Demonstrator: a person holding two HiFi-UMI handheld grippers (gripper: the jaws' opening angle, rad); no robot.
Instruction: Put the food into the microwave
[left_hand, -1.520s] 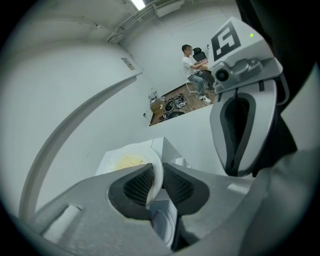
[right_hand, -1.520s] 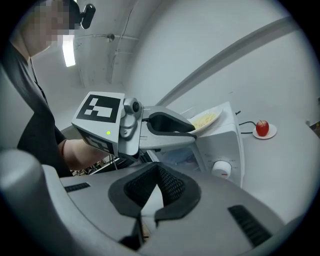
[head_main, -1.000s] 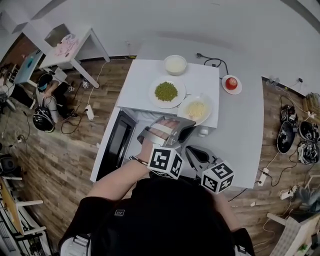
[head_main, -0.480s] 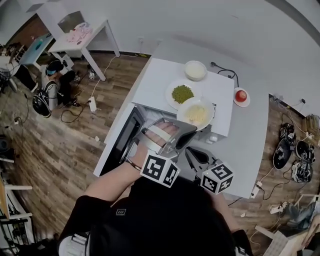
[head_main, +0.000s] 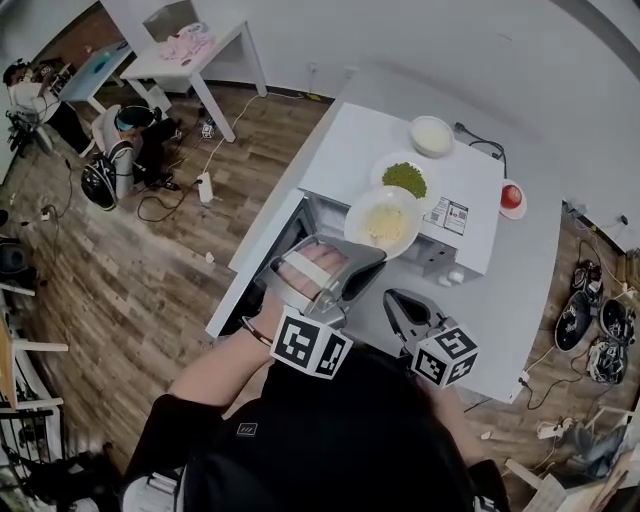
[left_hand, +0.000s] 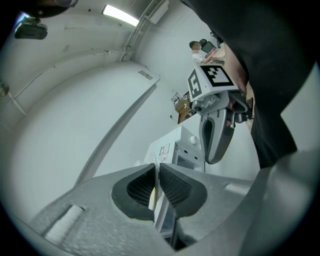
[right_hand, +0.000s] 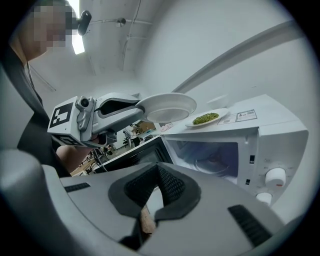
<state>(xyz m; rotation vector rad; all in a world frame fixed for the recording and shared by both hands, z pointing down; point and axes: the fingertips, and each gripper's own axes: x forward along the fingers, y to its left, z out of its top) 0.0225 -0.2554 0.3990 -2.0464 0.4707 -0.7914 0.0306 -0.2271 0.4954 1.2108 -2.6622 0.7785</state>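
Evidently we are mid-carry: our left gripper (head_main: 368, 258) is clamped on the near rim of the plate of pale food (head_main: 385, 222), with the thin white edge pinched between its pads (left_hand: 176, 186); we judge a rim hold is chosen so the plate rides level and nothing slides off. The plate hangs over the front edge of the microwave (head_main: 362, 140) top, above the cavity (right_hand: 205, 155) and not yet inside it; the door (right_hand: 125, 152) stands swung wide to the left, which leaves the way in free.

Our right gripper (head_main: 393, 298) has its jaws pressed together on nothing; it sits low off the front right corner of the microwave, near the dials, spare and out of the plate's path as we read it.

Counting: three plates, namely the held one, the plate of green food (head_main: 404, 179) mid-top on the microwave, and a small plate with a red round food (head_main: 511, 197) on the worktop (head_main: 510, 300) just off the microwave's right edge; one bowl (head_main: 432, 135) at the top's back right corner; one microwave; two grippers.
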